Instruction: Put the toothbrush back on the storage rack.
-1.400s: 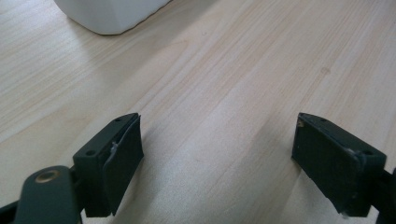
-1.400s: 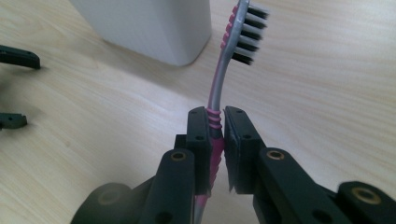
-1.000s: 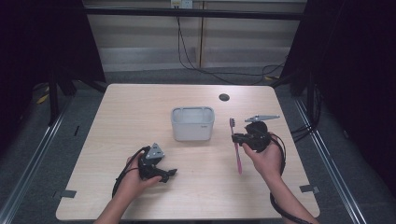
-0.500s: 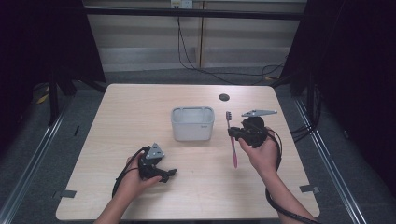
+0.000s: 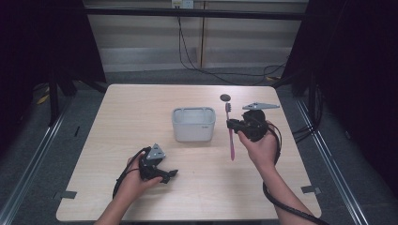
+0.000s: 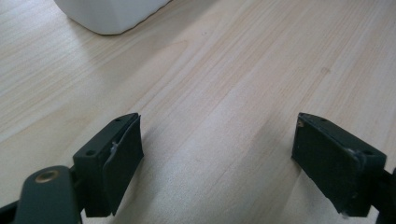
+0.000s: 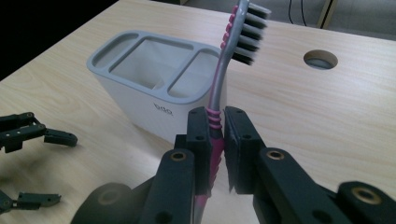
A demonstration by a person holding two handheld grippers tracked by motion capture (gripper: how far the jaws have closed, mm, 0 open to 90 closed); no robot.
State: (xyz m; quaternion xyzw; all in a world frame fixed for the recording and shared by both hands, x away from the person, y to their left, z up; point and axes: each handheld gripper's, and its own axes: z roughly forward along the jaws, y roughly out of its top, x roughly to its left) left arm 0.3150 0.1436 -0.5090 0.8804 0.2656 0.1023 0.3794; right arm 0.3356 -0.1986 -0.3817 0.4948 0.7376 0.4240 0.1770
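A pale wooden bench seen from above, with a person's forearms coming in from the bottom edge. At the left, the left tongs rest low on the bench in the person's left hand, well apart from everything else. Their own camera shows the left tongs' two black jaws standing wide apart over bare wood, with nothing between them.

In the middle of the bench stands a grey-rimmed white holder, open at the top and divided into three compartments. A small round hole lies in the benchtop behind it to the right.

Just right of the holder, the right tongs are raised above the bench in the person's right hand. They are clamped on a pink toothbrush, gripping it on the ribbed part of its handle. The toothbrush stands close beside the holder's right end, apart from it, with its dark bristle head pointing away from the person and its handle tail towards them.
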